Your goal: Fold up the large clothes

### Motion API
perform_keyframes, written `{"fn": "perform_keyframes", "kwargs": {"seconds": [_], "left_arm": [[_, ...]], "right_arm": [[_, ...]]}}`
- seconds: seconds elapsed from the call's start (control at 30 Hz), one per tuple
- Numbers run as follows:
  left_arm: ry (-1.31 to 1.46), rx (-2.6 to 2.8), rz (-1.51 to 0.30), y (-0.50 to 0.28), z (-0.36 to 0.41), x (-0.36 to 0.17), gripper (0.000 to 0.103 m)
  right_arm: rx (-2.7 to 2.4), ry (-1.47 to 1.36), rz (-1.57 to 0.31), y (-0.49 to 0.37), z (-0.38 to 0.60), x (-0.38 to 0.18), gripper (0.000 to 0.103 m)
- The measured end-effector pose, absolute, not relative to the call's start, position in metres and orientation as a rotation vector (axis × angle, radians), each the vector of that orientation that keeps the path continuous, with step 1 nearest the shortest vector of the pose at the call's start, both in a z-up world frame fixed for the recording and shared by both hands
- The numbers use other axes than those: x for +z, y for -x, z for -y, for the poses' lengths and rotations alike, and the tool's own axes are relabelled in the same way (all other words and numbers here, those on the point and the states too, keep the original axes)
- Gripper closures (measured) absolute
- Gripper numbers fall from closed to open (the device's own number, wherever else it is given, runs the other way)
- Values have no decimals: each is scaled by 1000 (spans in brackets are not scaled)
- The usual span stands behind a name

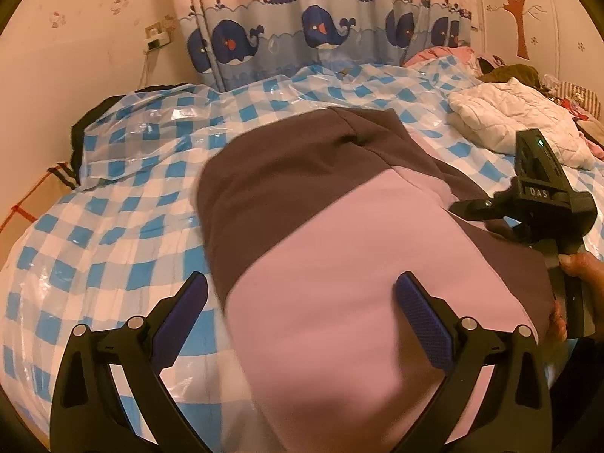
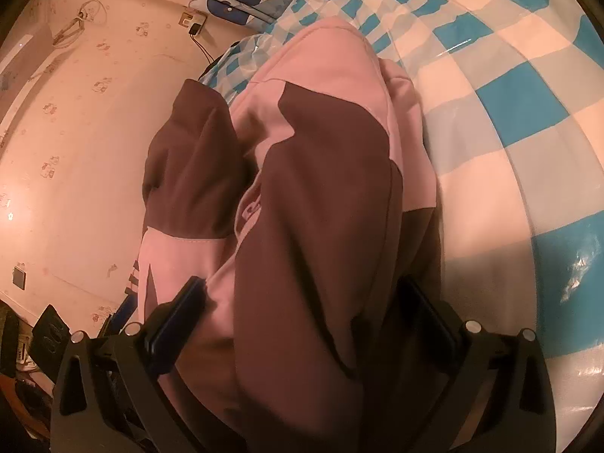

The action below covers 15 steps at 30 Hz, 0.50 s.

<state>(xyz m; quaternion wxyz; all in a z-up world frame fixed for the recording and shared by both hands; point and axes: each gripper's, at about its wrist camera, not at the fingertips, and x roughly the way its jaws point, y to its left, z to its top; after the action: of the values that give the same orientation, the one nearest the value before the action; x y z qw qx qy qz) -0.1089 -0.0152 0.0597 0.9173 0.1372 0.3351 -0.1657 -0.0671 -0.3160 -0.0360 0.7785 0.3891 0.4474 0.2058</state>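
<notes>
A large pink and brown garment (image 1: 339,249) lies spread on the checked bed cover. My left gripper (image 1: 302,298) is open wide over its near pink part, one finger off the cloth's left edge, the other on the pink panel. In the left wrist view my right gripper (image 1: 528,204) sits at the garment's right edge, held by a hand (image 1: 577,264). In the right wrist view the garment (image 2: 324,173) is bunched into thick folds that fill the space between the fingers of the right gripper (image 2: 305,305), whose jaws stand wide apart.
The bed carries a blue and white checked plastic cover (image 1: 113,226). A white quilted jacket (image 1: 509,120) and more clothes are piled at the far right. A whale-print curtain (image 1: 321,30) hangs behind the bed, and a wall (image 2: 75,151) runs along its side.
</notes>
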Motion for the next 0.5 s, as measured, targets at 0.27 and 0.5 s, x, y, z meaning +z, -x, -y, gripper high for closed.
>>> {"fn": "perform_keyframes", "kwargs": {"seconds": [0.27,0.5], "left_arm": [[-270,-314,-685,110,3,69,7],[-301,-319,-666,117,9,71,7]], "right_arm": [[455,-846,-959,68,317,-39,5],[456,-848,-957,68,317,-40,5]]}}
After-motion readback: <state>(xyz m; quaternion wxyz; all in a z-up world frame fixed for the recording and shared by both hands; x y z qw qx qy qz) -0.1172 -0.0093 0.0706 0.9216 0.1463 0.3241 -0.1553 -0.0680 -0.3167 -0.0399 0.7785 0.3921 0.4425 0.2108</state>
